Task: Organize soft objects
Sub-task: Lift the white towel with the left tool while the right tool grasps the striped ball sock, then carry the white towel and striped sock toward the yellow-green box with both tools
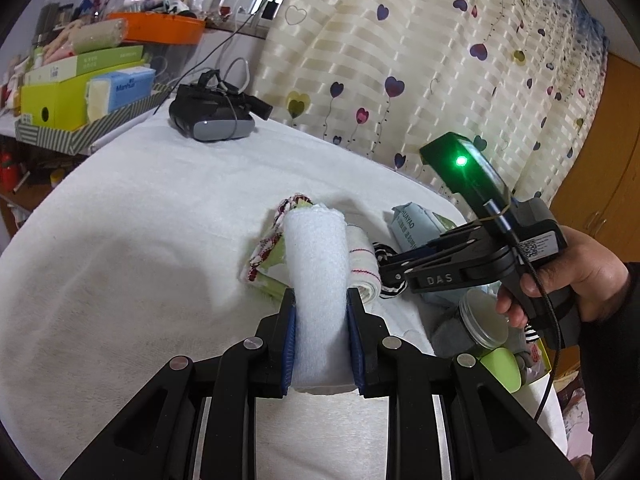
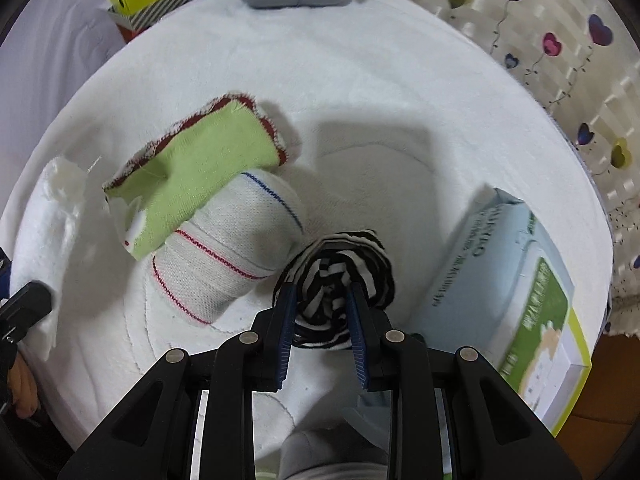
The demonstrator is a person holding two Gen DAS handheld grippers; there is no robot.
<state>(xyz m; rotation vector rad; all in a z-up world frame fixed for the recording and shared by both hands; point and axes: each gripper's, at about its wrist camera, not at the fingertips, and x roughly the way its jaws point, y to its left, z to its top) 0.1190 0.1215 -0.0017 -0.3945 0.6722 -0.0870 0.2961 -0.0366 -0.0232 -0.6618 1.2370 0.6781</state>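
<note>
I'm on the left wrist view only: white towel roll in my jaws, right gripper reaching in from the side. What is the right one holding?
Observer: The right gripper is shut on a black-and-white striped roll, pointing down at the white cloth.
Operator: Is that roll touching the red-lined roll?
Observer: It sits right against the red-lined roll; I cannot tell whether they press together.
Operator: What's over that roll on the far side?
Observer: A green cloth with dark red edging lies partly across its top, and the roll also has a blue line near that end.
Operator: Anything to the right of the striped roll?
Observer: A pale blue wipes pack, clear of the roll.
</note>
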